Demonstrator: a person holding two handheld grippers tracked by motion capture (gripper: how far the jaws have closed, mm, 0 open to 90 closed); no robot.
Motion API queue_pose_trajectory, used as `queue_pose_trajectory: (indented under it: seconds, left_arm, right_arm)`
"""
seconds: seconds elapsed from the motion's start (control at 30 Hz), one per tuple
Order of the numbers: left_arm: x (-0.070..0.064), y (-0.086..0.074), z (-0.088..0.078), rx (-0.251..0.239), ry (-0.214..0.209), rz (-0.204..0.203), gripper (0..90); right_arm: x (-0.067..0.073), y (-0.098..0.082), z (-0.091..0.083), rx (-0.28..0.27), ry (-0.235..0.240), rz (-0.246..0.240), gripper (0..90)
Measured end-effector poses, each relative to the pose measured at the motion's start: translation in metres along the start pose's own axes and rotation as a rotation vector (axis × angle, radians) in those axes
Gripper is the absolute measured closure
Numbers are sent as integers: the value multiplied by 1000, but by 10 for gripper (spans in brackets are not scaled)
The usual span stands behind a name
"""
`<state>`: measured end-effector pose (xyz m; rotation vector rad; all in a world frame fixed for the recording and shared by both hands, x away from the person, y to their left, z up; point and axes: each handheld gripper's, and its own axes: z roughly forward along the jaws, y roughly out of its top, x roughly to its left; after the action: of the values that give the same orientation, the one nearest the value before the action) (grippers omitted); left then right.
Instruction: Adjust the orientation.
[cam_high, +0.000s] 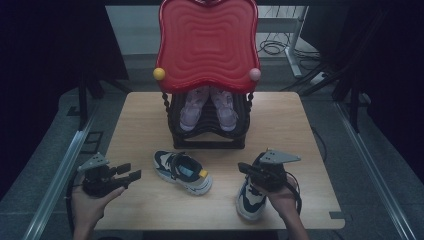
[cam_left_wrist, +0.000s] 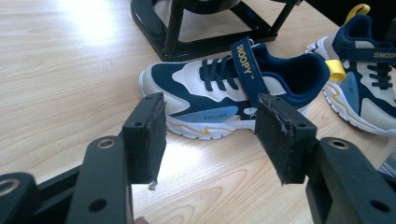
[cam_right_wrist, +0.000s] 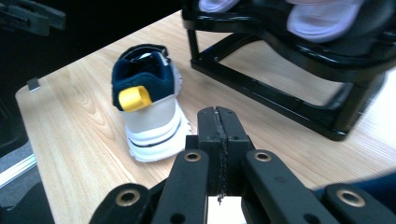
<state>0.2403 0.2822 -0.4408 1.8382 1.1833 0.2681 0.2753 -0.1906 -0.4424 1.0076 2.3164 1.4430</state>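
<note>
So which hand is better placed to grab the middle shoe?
Left. The left gripper is open and aimed at the side of the middle shoe, with bare table between them. The right gripper is shut and sits over the other shoe.

The high view is dim and slightly soft, its edges sinking into near black, so that the wooden table is the lit patch and the red tray the one strong colour. The left gripper view is bright and sharp on the navy shoe beyond the jaws, with white glare burning out the wood ahead to its left and the near jaw bases blurred. The right gripper view is evenly lit, sharp at its closed pads, and softens toward the black rack ahead, with darkness beyond the table's edge.
</note>
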Motion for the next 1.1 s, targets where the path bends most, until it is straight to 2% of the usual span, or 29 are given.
queue_pose_trajectory:
  seconds: [0.13, 0.23, 0.27, 0.37, 0.4, 0.53, 0.73, 0.8, 0.97, 1.1]
  left_arm:
    - [-1, 0, -6, -9, -2, 9, 435]
    - [-2, 0, -8, -13, -9, 12, 435]
    - [-2, 0, -9, -14, -10, 9, 434]
    - [0, -1, -9, -13, -16, 4, 432]
    - [0, -1, -9, -12, -18, 0, 431]
    - [2, -2, -6, -5, -26, -10, 432]
    - [3, -3, -6, -6, -30, -14, 432]
    - [3, -3, -6, -4, -32, -16, 434]
    - [4, -5, -4, 1, -33, -19, 435]
    - [5, -5, -5, -2, -30, -26, 434]
  right_arm:
    - [9, 6, 12, 12, 25, -19, 896]
    - [17, 10, 26, 26, 50, -33, 896]
    - [22, 13, 37, 40, 59, -32, 896]
    - [27, 17, 46, 56, 69, -38, 896]
    - [32, 20, 56, 81, 53, -39, 896]
    - [37, 26, 69, 102, 51, -42, 897]
    - [38, 31, 92, 141, 53, -47, 897]
    - [38, 30, 100, 147, 40, -45, 897]
    - [39, 28, 108, 163, 26, -49, 897]
    - [46, 24, 112, 189, -9, -93, 897]
